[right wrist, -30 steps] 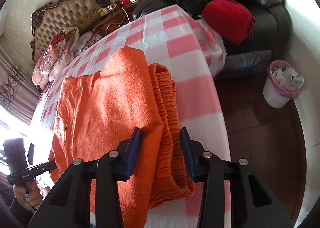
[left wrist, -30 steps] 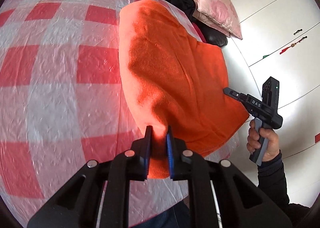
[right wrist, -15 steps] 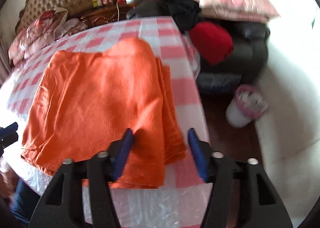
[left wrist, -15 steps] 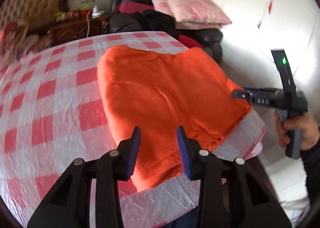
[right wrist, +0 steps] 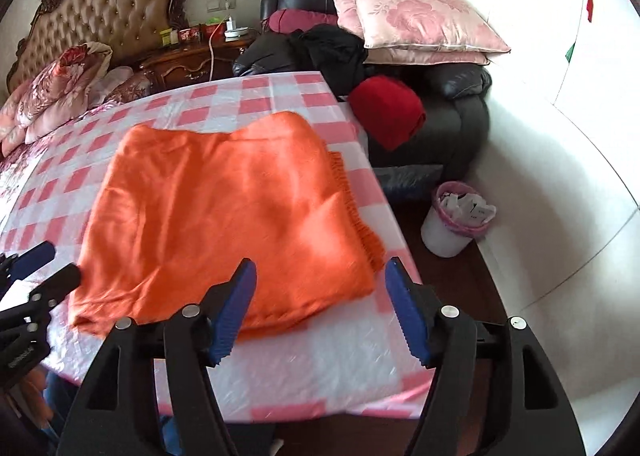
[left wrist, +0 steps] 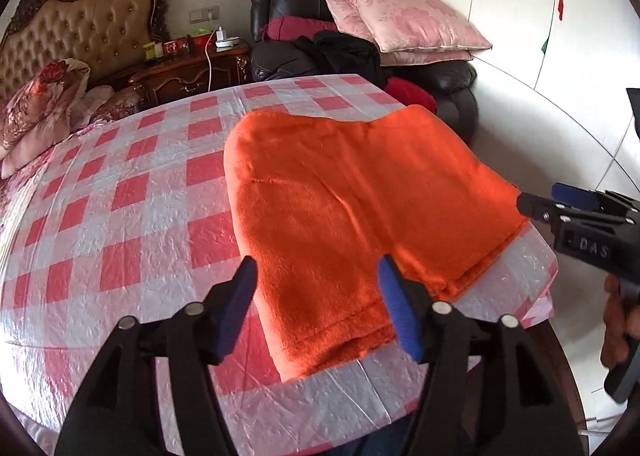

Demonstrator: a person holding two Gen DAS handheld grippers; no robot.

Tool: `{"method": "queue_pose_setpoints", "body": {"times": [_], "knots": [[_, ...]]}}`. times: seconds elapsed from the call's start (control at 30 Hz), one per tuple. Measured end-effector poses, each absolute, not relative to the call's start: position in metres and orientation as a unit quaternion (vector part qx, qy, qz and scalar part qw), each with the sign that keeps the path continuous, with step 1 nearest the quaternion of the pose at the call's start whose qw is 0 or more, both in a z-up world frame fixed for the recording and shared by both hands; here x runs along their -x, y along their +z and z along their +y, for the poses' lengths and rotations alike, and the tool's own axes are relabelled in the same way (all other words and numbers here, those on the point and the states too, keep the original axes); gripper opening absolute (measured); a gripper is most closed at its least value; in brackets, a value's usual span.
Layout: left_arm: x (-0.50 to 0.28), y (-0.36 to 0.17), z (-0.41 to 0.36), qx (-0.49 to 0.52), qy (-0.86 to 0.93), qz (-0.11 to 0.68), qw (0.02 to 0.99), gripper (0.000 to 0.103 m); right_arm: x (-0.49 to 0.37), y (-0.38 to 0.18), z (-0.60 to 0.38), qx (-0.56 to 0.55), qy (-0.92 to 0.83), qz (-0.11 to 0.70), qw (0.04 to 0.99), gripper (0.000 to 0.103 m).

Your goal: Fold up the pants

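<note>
The orange pants (left wrist: 352, 208) (right wrist: 224, 212) lie folded flat on the table with the red-and-white checked cloth (left wrist: 132, 216) (right wrist: 328, 368). Their gathered waistband (right wrist: 356, 216) shows along the right edge in the right wrist view. My left gripper (left wrist: 316, 296) hovers over the near corner of the pants, its jaws opening, pads clear of the fabric. My right gripper (right wrist: 320, 296) hangs above the near right corner, jaws also opening, nothing pressed between them. Each gripper appears at the side of the other's view: the right one (left wrist: 536, 204), the left one (right wrist: 44, 264).
A black leather armchair (right wrist: 452, 116) with pink pillows (right wrist: 416, 16), dark clothes and a red bundle (right wrist: 388, 112) stands past the table's far right. A white bin with a pink liner (right wrist: 456, 220) sits on the floor. A bed with a tufted headboard (left wrist: 76, 32) and a nightstand (left wrist: 192, 68) lie at the back left.
The left gripper let go of the pants' corner and drew back with its jaws spreading. The right gripper widened and pulled back toward the near table edge. The pants now lie flat.
</note>
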State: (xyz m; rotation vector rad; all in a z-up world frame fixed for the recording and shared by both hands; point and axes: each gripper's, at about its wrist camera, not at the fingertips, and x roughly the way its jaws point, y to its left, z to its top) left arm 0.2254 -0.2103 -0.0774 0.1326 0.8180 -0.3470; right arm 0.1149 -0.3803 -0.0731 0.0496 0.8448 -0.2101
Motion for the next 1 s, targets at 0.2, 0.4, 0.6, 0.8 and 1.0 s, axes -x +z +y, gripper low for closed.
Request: {"method": "queue_pose_setpoints", "body": {"times": [0.2,0.4,0.6,0.8,1.0], "knots": [[-0.236,-0.080,-0.216,-0.045,-0.165,0.417,0.893,0.068,-0.110,-0.070,-0.370,-0.020,-0.102,0.395,0.913,0.067],[-0.248,-0.119,-0.227,-0.059,-0.174,0.463,0.867,0.065,-0.119,-0.065,-0.365,-0.011,-0.105,0.384,0.917,0.067],[-0.249,-0.127,-0.222,-0.047,-0.179,0.465,0.866,0.065,-0.136,-0.067,-0.364,0.003,-0.105,0.385,0.917,0.068],[-0.247,-0.129,-0.222,-0.049,-0.175,0.461,0.869,0.066,-0.152,-0.087,-0.364,0.008,-0.106,0.402,0.909,0.069],[-0.242,-0.116,-0.220,-0.052,-0.153,0.455,0.876,0.093,-0.155,-0.119,-0.370,0.014,-0.114,0.445,0.888,0.069]]}}
